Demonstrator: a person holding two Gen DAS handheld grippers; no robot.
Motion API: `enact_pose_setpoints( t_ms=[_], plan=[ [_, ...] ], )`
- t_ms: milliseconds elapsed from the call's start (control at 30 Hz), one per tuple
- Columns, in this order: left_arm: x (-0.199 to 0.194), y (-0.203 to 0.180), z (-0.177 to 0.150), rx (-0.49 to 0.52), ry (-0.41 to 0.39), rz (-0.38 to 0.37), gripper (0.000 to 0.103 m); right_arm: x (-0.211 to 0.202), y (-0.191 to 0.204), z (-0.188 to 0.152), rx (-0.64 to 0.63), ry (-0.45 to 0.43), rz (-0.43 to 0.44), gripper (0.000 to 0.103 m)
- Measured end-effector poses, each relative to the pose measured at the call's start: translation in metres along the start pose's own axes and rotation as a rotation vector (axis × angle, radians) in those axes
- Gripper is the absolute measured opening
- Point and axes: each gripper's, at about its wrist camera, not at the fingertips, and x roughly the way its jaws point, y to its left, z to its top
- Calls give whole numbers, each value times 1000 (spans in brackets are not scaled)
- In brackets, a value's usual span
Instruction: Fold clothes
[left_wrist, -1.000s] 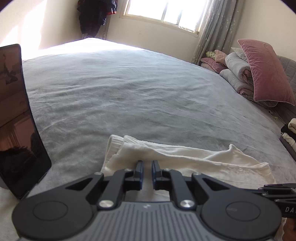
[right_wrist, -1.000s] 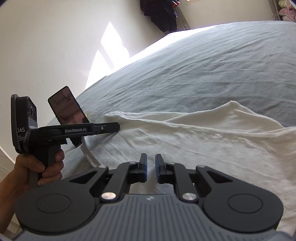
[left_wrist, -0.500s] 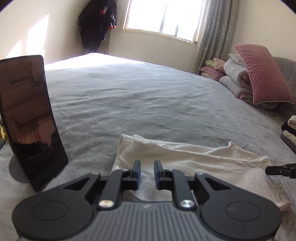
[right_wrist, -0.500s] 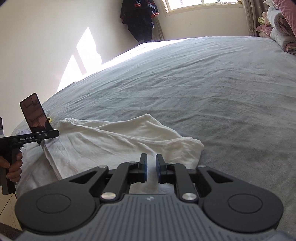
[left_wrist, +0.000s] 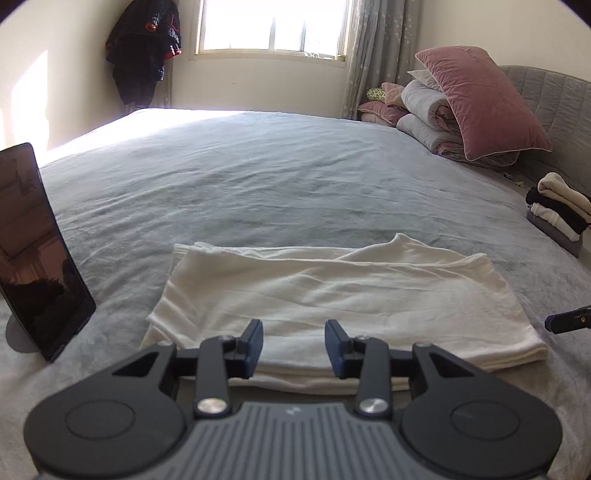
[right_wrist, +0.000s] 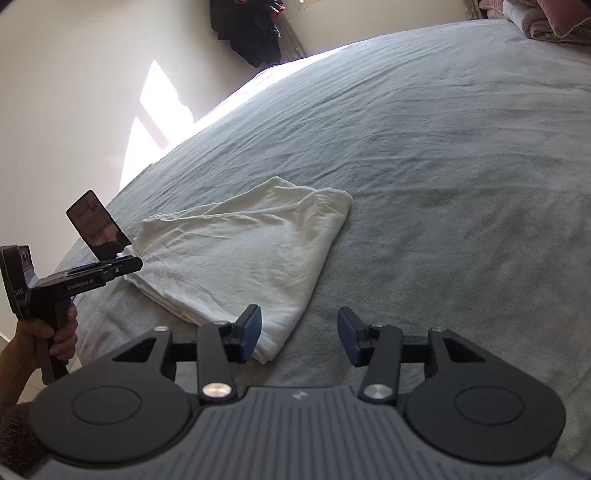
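Near folded cloth (left_wrist: 343, 295), opening hand-held grippers (left_wrist: 293, 347)

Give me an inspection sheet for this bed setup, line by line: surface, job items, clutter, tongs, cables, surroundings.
Surface: grey bedspread, lightly wrinkled.
Job's things: white garment lies folded flat near the bed's edge; a stack of folded clothes sits at the far right.
Clutter: dark phone propped upright on a stand, left of the garment.
Tongs: left tongs and right tongs both opening, nothing between the pads.
Cables: nothing seen.
Surroundings: window, dark clothes hanging in the corner, pink pillow on rolled bedding.
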Motion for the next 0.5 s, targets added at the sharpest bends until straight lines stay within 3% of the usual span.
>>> enact_pose_setpoints(
  t_ms=[167,267,400,500],
  plan=[
    [5,-49,0,128,31,-112,49,9,-17,-3,261,61,146,50],
    [7,-77,1,218,33,-182,55,17,-14,-1,304,86,148,48],
    [10,-111,4,335,32,-240,58,24,-10,3,295,114,112,38],
    [13,-135,6,411,35,-285,58,26,-10,7,320,134,110,21]
  ],
)
